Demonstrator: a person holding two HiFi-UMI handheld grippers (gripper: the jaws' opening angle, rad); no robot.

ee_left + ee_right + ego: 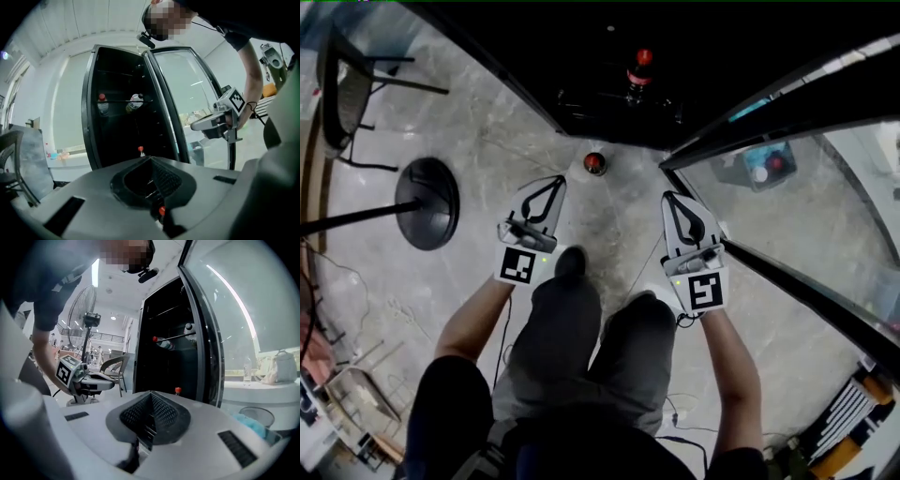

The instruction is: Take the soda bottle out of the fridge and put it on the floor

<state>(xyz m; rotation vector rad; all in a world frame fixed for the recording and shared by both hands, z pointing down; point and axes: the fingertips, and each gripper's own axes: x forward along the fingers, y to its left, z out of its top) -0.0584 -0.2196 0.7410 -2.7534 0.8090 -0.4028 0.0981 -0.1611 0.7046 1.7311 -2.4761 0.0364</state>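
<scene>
Soda bottle stands on the floor just ahead, between your left tongs and right tongs, both closed and empty; fridge open; task looks done.

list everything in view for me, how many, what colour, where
fridge: 1, black, open, top of head view
glass door: 1, dark frame, swung open at right
floor bottle: 1, red cap, standing on the floor just in front of the fridge
red-capped bottle: 1, on a fridge shelf
white-capped bottle: 1, lying on the same shelf
fan stand: 1, black, floor at left
chair: 1, dark, far left
bin: 1, blue, seen through the glass door
left gripper: 1, white and black, shut, empty
right gripper: 1, white and black, shut, empty
legs: 2, grey trousers, between the grippers
</scene>
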